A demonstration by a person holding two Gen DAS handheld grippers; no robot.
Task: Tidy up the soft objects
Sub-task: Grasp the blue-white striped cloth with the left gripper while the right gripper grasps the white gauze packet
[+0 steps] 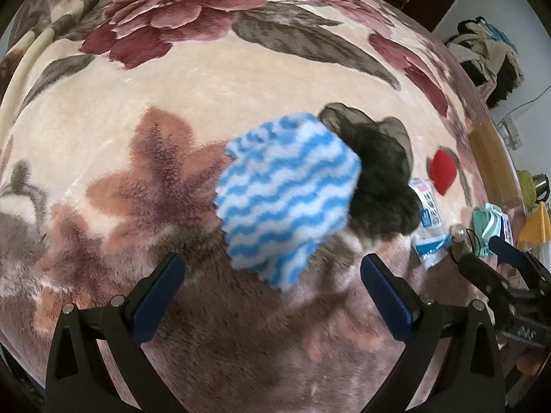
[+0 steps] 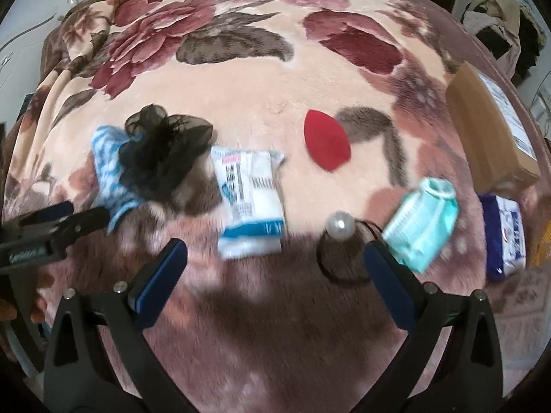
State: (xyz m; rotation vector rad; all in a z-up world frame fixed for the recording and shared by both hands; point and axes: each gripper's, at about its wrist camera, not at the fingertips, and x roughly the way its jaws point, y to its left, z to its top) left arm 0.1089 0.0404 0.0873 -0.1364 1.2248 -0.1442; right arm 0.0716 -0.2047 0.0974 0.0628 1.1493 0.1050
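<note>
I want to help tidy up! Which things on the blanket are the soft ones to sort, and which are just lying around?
To sort: striped cloth, black mesh, tissue pack, red sponge, green mask, pearl hair tie.

Just lying about: cardboard box, blue packet, clothes pile.

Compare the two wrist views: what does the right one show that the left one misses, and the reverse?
Only the right wrist view shows the blue-and-white packet at the blanket's right edge. Only the left wrist view shows the striped cloth's full face. Both share the black mesh scrunchie, white sachet, red sponge, green mask, pearl hair tie, and both open grippers.
</note>
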